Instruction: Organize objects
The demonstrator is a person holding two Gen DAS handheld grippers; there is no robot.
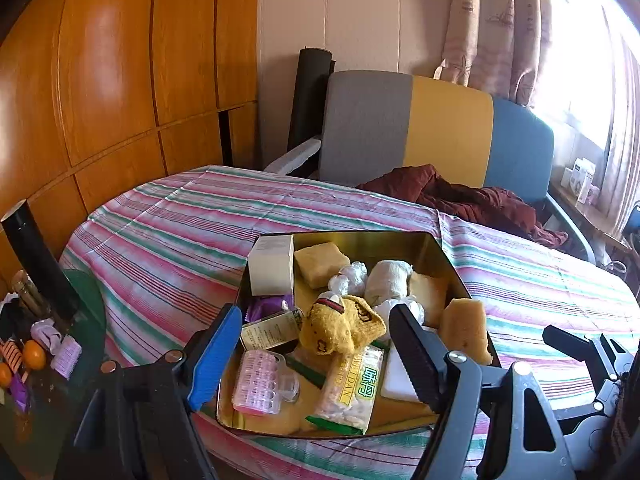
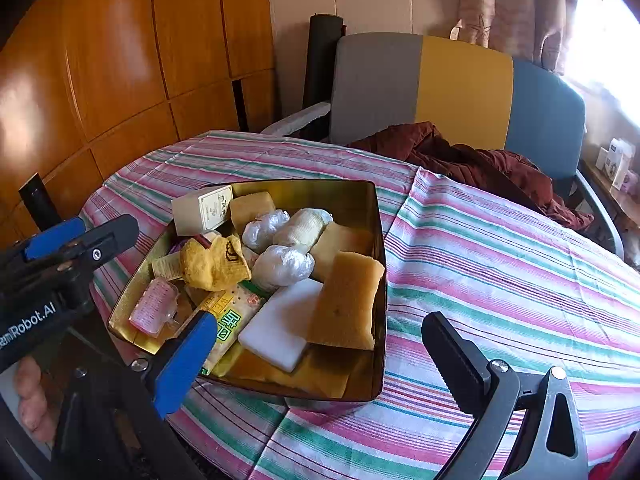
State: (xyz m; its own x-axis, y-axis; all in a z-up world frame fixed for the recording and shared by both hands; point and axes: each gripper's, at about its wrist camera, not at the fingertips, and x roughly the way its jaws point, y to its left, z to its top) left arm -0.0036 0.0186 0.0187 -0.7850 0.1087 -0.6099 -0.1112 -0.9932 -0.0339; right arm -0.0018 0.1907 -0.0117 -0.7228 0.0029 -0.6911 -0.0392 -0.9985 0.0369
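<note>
Your left gripper (image 1: 316,344) is hanging over the near end of the tin (image 1: 448,264), its jaws wide and holding nothing. The yellow sock (image 1: 340,328) is lying loose in the tin, just past the blue finger (image 1: 214,356). A tan sponge (image 2: 346,300) is leaning on the tin's right wall. Your right gripper (image 2: 316,356) is waiting open and empty over the striped cloth (image 2: 500,248).
</note>
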